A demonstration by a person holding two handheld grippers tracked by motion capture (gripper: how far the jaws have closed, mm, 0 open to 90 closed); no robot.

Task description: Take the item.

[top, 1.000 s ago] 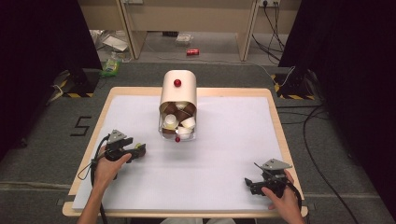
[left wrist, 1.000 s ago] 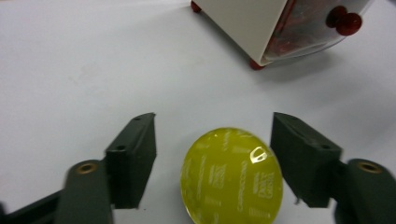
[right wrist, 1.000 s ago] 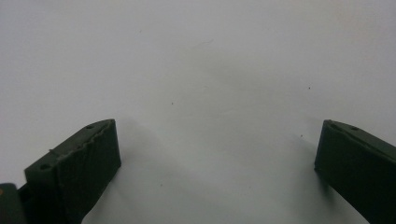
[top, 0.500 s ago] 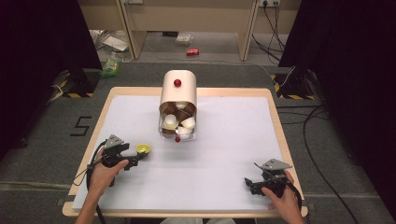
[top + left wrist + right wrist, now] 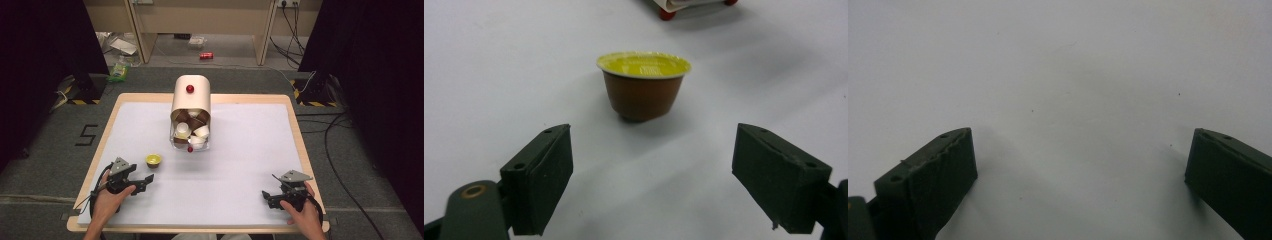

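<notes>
A brown coffee capsule with a yellow lid [image 5: 153,160] stands upright on the white table top [image 5: 240,160], left of centre. In the left gripper view the capsule [image 5: 643,85] sits just beyond the fingertips, not touched. My left gripper [image 5: 146,179] [image 5: 651,137] lies close in front of it; its jaws have just been opening and stand wide with nothing between them. Near the front right edge, my right gripper [image 5: 266,196] [image 5: 1080,135] is open over bare table.
A beige curved dispenser [image 5: 191,97] with a red knob stands at the table's middle back, its clear front bin [image 5: 191,142] holding several white and brown capsules. The wooden table rim [image 5: 300,145] frames the white top. Cables and clutter lie on the floor beyond.
The left gripper has let go of the yellow-lidded capsule, leaving it standing on the table, and has drawn back toward the front left edge. The right gripper has stayed put.
</notes>
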